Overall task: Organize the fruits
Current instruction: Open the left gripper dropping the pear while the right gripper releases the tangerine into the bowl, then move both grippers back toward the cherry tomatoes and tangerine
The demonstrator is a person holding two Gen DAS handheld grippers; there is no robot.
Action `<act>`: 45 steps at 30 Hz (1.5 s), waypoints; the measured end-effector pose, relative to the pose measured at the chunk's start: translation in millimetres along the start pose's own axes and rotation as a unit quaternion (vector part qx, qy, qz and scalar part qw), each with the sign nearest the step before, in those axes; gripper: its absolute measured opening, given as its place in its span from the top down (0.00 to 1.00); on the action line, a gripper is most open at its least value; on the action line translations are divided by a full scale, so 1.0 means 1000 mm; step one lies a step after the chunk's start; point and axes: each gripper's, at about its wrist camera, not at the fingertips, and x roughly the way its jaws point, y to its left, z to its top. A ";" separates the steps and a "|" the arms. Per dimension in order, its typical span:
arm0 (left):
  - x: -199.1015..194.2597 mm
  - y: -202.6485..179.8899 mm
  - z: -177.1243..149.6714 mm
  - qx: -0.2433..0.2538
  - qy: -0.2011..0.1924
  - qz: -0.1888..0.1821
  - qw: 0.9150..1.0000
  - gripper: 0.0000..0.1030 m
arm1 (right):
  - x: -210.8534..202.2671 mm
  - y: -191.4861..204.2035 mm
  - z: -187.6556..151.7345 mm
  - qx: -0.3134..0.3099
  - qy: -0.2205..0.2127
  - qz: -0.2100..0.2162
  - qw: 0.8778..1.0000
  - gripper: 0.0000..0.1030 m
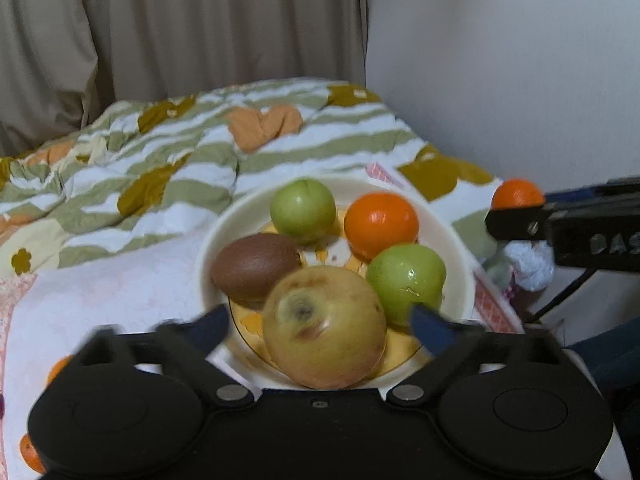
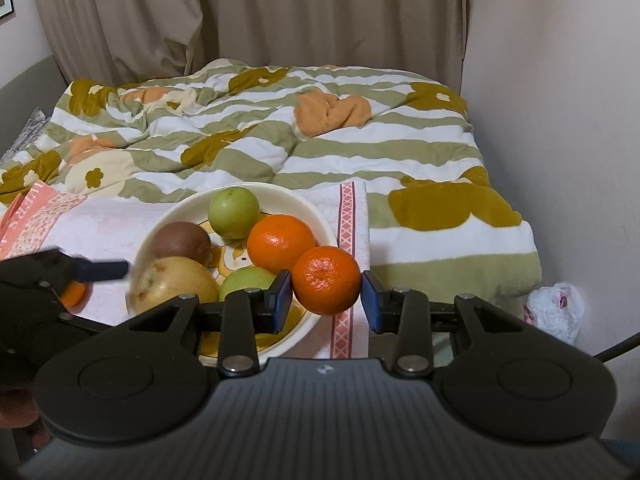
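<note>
Right gripper (image 2: 326, 296) carries a mandarin (image 2: 326, 280) to the bowl (image 2: 320, 216), its pads against the fruit's two sides.

Judging by the mandarin hanging over the bowl's near right rim, the step in hand is adding it to the fruit already gathered: a yellow apple (image 2: 172, 286), a kiwi (image 2: 181, 242), two green fruits (image 2: 234, 212) and another mandarin (image 2: 280, 242). The next move likely calls for shifting it inward over a free spot, lowering, then releasing gently so it does not roll out. Left gripper (image 1: 320, 330) hovers spread wide and empty around the apple's near side. One more orange fruit (image 2: 74, 294) lies on the pink cloth (image 2: 100, 232), left of the bowl. White letters on the right gripper's side read roughly "DAS", cut off; writing on the cloth's border is too blurred to read.
</note>
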 end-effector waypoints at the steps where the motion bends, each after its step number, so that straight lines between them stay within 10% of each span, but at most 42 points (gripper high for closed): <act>1: -0.004 0.001 0.001 -0.001 -0.004 0.000 1.000 0.00 | 0.000 0.000 0.000 0.000 0.000 0.001 1.000 0.49; 24: -0.064 0.037 0.000 -0.078 -0.038 0.063 0.994 0.00 | 0.054 0.001 0.009 -0.001 0.020 0.022 1.000 0.48; 26: -0.066 0.037 -0.004 -0.081 -0.039 0.064 0.994 0.00 | 0.055 -0.001 0.009 0.003 0.015 0.023 1.000 0.44; 30: -0.068 0.037 -0.010 -0.085 -0.037 0.069 0.993 0.00 | 0.052 -0.001 0.008 0.005 -0.002 0.031 1.000 0.01; 45: -0.107 0.031 -0.018 -0.078 -0.059 0.077 0.992 0.00 | 0.003 0.008 0.008 0.003 -0.020 0.015 1.000 0.00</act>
